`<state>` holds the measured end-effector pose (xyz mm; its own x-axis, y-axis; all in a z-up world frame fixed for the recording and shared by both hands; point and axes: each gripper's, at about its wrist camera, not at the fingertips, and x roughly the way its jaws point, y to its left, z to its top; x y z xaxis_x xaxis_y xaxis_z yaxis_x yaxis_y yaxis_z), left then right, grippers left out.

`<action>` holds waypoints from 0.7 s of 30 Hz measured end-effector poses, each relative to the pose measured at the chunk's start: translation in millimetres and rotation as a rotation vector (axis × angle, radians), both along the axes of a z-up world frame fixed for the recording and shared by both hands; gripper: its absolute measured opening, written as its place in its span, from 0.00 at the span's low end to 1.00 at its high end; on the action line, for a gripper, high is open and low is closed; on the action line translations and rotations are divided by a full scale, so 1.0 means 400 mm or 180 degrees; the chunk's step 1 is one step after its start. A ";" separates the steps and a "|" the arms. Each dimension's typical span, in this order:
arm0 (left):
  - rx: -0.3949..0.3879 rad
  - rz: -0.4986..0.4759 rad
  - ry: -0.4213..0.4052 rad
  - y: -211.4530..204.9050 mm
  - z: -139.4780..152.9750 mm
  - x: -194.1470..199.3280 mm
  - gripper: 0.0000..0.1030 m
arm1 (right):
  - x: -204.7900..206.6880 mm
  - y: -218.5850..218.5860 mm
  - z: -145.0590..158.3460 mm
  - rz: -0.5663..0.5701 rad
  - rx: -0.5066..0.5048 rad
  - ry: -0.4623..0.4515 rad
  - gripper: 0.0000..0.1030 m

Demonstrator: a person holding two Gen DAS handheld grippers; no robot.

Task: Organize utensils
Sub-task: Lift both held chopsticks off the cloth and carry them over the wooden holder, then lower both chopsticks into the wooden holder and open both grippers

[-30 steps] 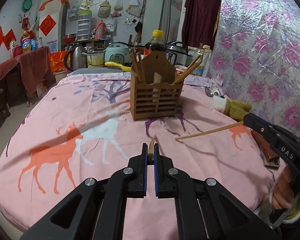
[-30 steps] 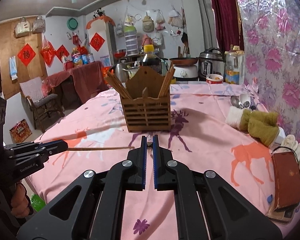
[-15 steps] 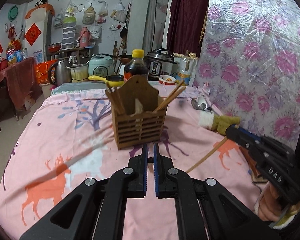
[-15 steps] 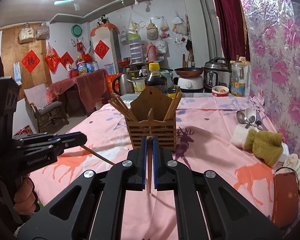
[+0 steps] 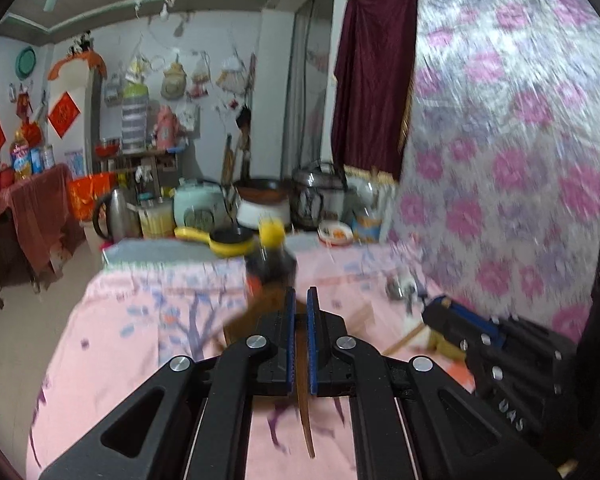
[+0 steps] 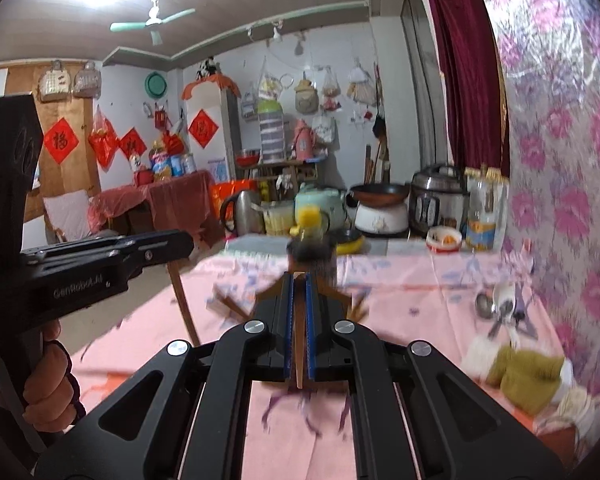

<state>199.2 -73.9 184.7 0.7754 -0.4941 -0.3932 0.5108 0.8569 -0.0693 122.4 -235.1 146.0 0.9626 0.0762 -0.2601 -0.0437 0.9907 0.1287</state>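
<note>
Left tongs (image 5: 298,312) clamped on a dark chopstick (image 5: 303,408), right tongs (image 6: 298,300) clamped on a pale chopstick (image 6: 299,364), both raised in front of the wooden utensil holder (image 6: 274,294) on the pink tabletop (image 6: 420,288). Holder already stocked with several sticks; insertion of the two held chopsticks not yet done. Remaining, by judgement: lowering each into a compartment, then collecting the spoons (image 6: 500,306) lying near the wall.
</note>
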 end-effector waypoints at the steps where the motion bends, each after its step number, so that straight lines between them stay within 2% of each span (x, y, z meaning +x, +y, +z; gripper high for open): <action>1: -0.0018 0.0047 -0.0065 -0.005 0.023 0.020 0.06 | 0.015 -0.001 0.014 -0.0025 0.0000 -0.0035 0.06; 5: -0.0071 0.0321 -0.0352 -0.023 0.077 0.093 0.06 | 0.081 -0.008 0.054 -0.0124 -0.0025 -0.0145 0.06; 9: -0.0124 0.0511 -0.0511 -0.038 0.071 0.156 0.06 | 0.142 -0.011 0.044 -0.0216 -0.0057 -0.0131 0.06; 11: -0.0135 0.0539 -0.0485 -0.045 0.047 0.182 0.06 | 0.175 -0.017 0.017 -0.0230 -0.0032 -0.0040 0.06; 14: -0.0128 0.0487 -0.0296 -0.056 -0.025 0.215 0.06 | 0.214 -0.019 -0.043 -0.0217 -0.0053 0.0186 0.07; 16: -0.0009 0.0531 -0.0158 -0.060 -0.080 0.227 0.21 | 0.224 -0.020 -0.073 -0.0285 -0.0063 0.0280 0.11; 17: 0.0035 0.0554 -0.0122 -0.055 -0.098 0.229 0.37 | 0.224 -0.024 -0.081 -0.0280 -0.0044 0.0304 0.11; 18: 0.0054 0.0597 -0.0126 -0.044 -0.117 0.219 0.45 | 0.215 -0.030 -0.083 -0.0273 -0.0016 0.0295 0.11; 21: 0.0064 0.0601 -0.0094 -0.022 -0.132 0.202 0.46 | 0.185 -0.028 -0.068 -0.0281 -0.0038 0.0201 0.11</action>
<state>279.8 -82.7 132.0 0.8650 -0.3311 -0.3771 0.3425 0.9387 -0.0386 196.5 -246.3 119.0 0.9471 -0.0118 -0.3207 0.0518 0.9918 0.1165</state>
